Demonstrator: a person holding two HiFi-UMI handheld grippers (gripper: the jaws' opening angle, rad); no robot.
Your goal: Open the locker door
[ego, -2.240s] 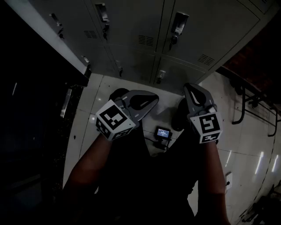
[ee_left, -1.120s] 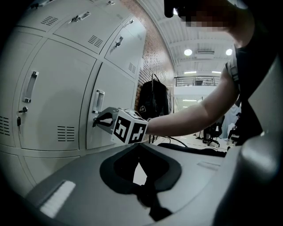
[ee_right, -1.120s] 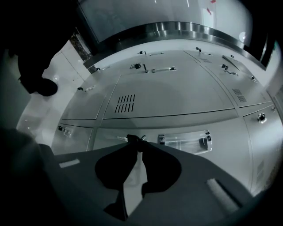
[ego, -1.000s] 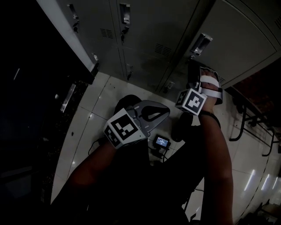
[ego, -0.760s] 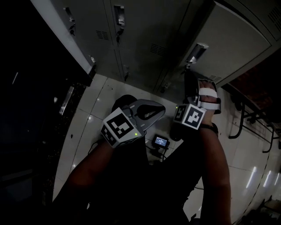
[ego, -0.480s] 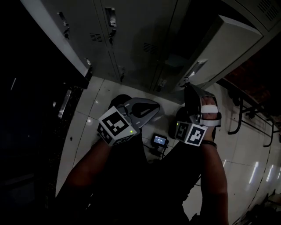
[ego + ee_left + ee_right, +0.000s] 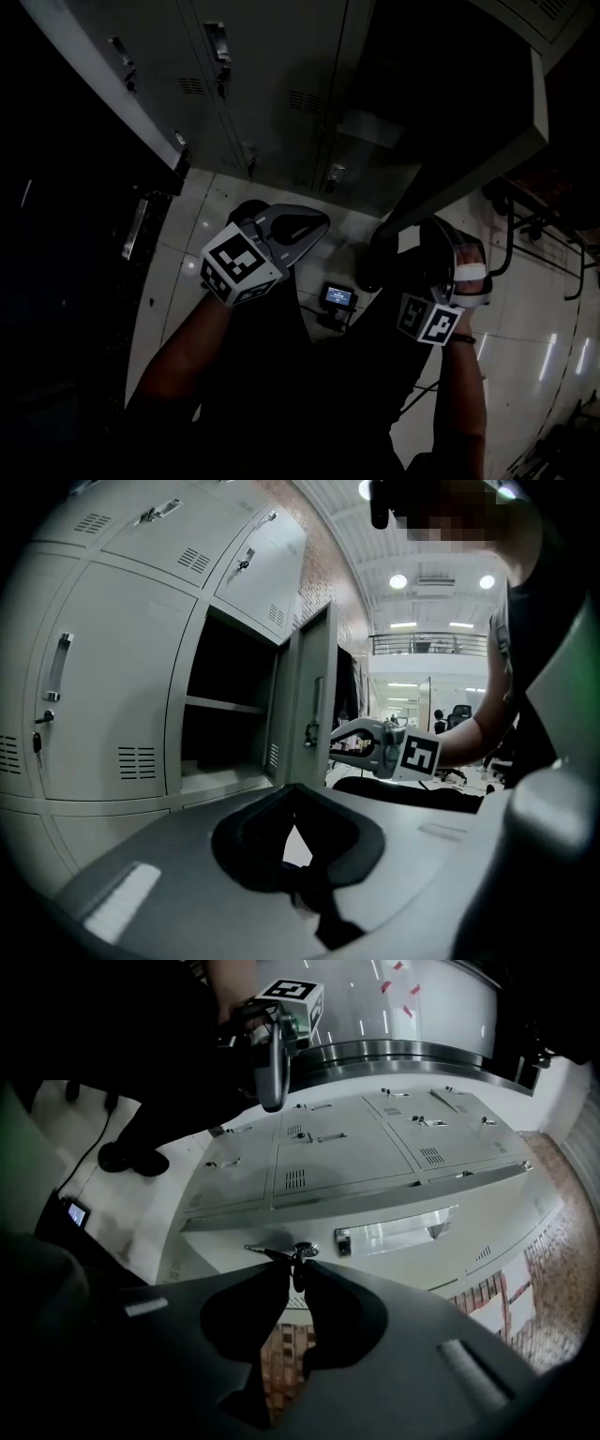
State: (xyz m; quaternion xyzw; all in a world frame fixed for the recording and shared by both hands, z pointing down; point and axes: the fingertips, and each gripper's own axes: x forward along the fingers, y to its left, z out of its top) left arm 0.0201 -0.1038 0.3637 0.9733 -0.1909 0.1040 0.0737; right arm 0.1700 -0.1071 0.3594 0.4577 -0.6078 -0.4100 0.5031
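The grey locker door (image 7: 473,141) stands swung out from the dark open compartment (image 7: 412,66). In the left gripper view the door (image 7: 314,700) is ajar beside the shelf inside. My right gripper (image 7: 429,230) is at the door's lower edge. In its own view its tips (image 7: 298,1269) pinch the small key (image 7: 301,1252) beside the chrome handle recess (image 7: 394,1232). Its jaws are opening, with the key between them. My left gripper (image 7: 322,221) hangs in front of the lockers, shut and empty. Its own view (image 7: 298,794) shows the right gripper (image 7: 335,751) at the door.
Shut lockers with handles (image 7: 217,42) fill the wall to the left of the open one. A small device with a lit screen (image 7: 339,297) and its cable lie on the white tiled floor (image 7: 187,244). A dark counter (image 7: 84,234) is at the left, a metal frame (image 7: 525,225) at the right.
The locker door has swung from shut to wide open. My right gripper came back and down with it. My left gripper has stayed about where it was.
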